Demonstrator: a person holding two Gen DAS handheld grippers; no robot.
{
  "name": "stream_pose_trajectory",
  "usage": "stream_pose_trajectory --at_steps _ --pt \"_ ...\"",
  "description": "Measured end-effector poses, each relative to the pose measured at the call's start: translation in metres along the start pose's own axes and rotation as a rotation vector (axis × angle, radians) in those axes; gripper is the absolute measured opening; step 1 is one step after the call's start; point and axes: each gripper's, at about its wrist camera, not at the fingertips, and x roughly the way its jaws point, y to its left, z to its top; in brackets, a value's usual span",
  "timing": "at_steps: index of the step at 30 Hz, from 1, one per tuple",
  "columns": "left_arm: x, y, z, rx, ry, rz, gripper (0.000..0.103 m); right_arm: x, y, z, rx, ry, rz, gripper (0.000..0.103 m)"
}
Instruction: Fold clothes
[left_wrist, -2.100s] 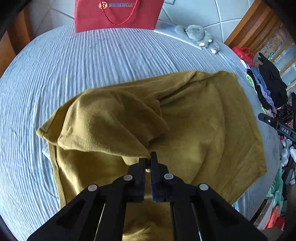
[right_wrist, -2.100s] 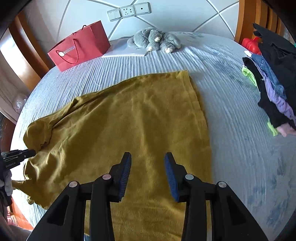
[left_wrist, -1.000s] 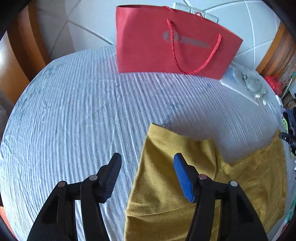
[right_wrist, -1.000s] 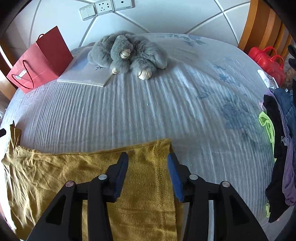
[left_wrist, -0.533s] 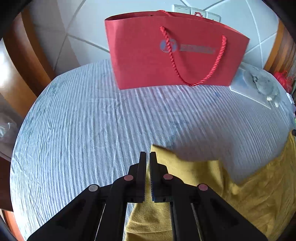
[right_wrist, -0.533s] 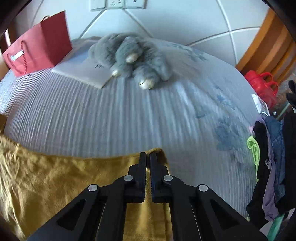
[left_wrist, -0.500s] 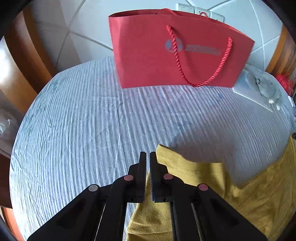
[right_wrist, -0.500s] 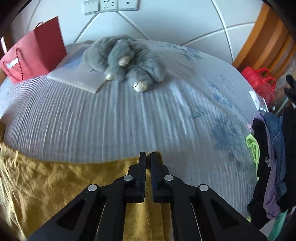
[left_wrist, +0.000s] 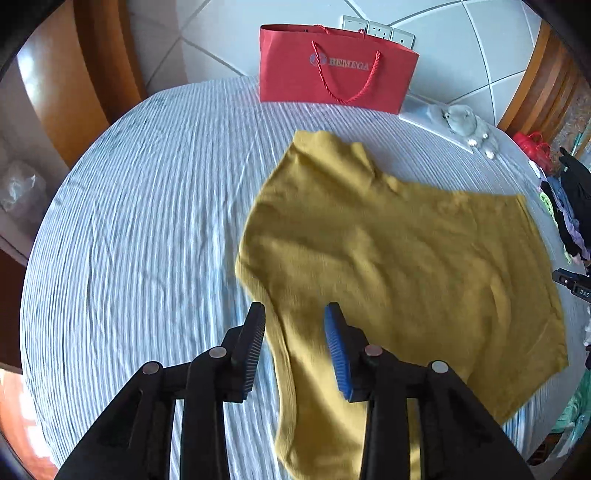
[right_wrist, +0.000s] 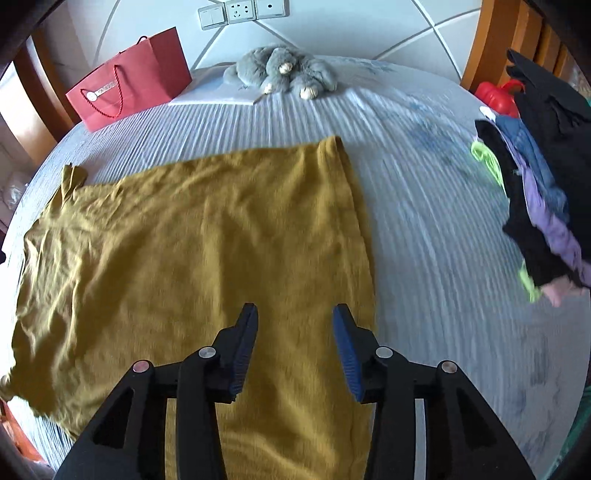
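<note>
Mustard-yellow cloth (right_wrist: 207, 236) lay spread nearly flat across the striped bedsheet (left_wrist: 147, 206). Both tools hung above it with nothing in them: the left gripper (left_wrist: 294, 345) was spread wide over its left edge, the right gripper (right_wrist: 293, 345) likewise spread near its right edge. Beyond stood a red bag (left_wrist: 332, 68).

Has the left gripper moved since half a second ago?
Yes. The left gripper pulled back from the red bag, which looks smaller now, and its fingers have opened over the yellow garment.
</note>
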Motion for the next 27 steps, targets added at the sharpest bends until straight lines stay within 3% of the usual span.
stream_pose_trajectory --at_steps 5,10,13,16,22,25,27 --pt "-0.024 -0.008 -0.079 -0.027 0.057 -0.026 0.036 -0.02 -0.001 -0.06 0.0 0.013 0.024 0.042" --pt "-0.044 -0.01 -0.126 -0.081 0.065 -0.118 0.038 -0.052 -0.009 -0.118 0.088 0.0 -0.006 0.043" --pt "-0.064 -0.011 -0.14 -0.061 0.024 -0.148 0.041 -0.072 -0.017 -0.149 0.178 -0.032 -0.011 0.046" --pt "-0.076 -0.016 -0.153 -0.01 0.002 -0.172 0.055 -0.08 -0.014 -0.168 0.209 -0.038 -0.011 0.046" --pt "-0.063 -0.038 -0.167 0.087 0.033 -0.201 0.056 -0.083 0.001 -0.188 0.215 -0.048 -0.016 0.047" --pt "-0.043 -0.051 -0.162 0.088 0.05 -0.2 0.056 -0.077 0.006 -0.191 0.203 -0.039 -0.021 0.047" --pt "-0.034 -0.058 -0.16 0.06 0.058 -0.246 0.056 -0.074 0.008 -0.19 0.196 -0.041 -0.025 0.047"
